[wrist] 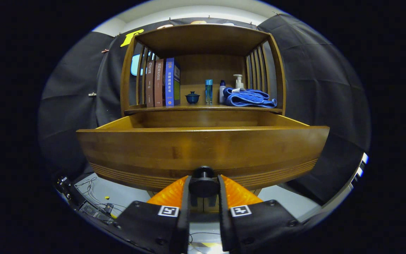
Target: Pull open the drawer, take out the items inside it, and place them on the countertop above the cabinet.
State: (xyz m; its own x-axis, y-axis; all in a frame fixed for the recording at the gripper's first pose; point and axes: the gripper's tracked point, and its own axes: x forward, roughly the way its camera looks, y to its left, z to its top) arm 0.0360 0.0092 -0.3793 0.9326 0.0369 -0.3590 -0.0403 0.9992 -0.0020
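Cabinet point(203, 38), wooden, slatted at both sides, is catalogued first: stiff and heavy by the look of it, and judged unlikely to shift under a pull. Drawer point(203, 148), wooden, with a broad plain front and grooved lower edge, is seen drawn well out below the worktop point(203, 108); it is judged rigid and smooth-running, best handled by its knob alone. Its interior is hidden behind the front panel, so the contents cannot be told. On the worktop are listed: three upright books point(162, 83) whose spines carry writing too small to be made out; a folded blue towel point(248, 98), soft and limp; a pump bottle point(238, 82); a blue-capped bottle point(222, 91); a slim blue bottle point(208, 91); and a small lidded blue cup point(192, 97), likely fragile. Knob point(203, 185), dark, round and hard, is held at the drawer front's lower middle. Tongs point(203, 188) are clamped on the knob, one finger pressed to each side.
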